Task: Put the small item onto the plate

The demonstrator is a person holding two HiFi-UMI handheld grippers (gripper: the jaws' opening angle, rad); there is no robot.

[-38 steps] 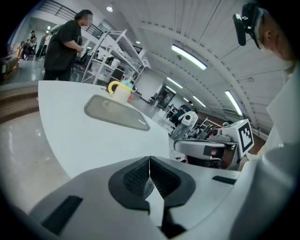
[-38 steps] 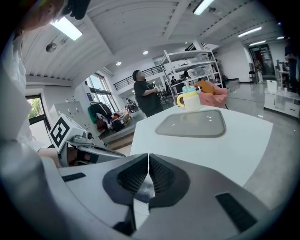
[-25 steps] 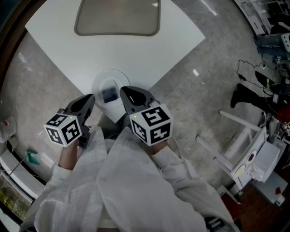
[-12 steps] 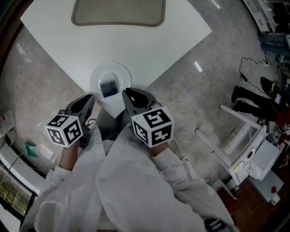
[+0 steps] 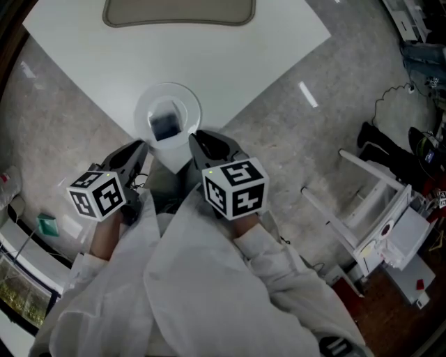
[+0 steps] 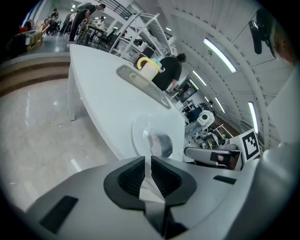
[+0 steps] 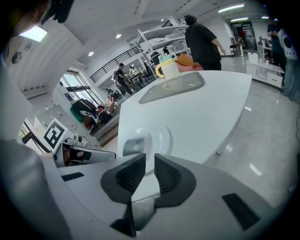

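A clear round plate [image 5: 143,110] sits at the near corner of the white table [image 5: 230,63]. The small dark item [image 5: 164,126] lies on it. Both grippers hang just short of that corner, pointing down toward it. My left gripper [image 5: 139,148] is left of the corner, jaws together and empty. In the left gripper view, the left gripper [image 6: 148,161] shows the plate [image 6: 138,136] and the item [image 6: 162,144] beyond it. My right gripper [image 5: 196,137] is at the plate's near right. In the right gripper view, its jaws [image 7: 150,163] have just been opening, with a narrow gap and nothing between them.
A grey tray [image 5: 178,15] lies at the table's far side, with a yellow-handled cup [image 7: 168,68] on it. A white rack [image 5: 376,223] lies on the floor to the right. Cables and gear [image 5: 411,139] are at the far right. People stand in the background.
Both grippers have drawn back a little from the plate toward me. The item stays lying on the plate.
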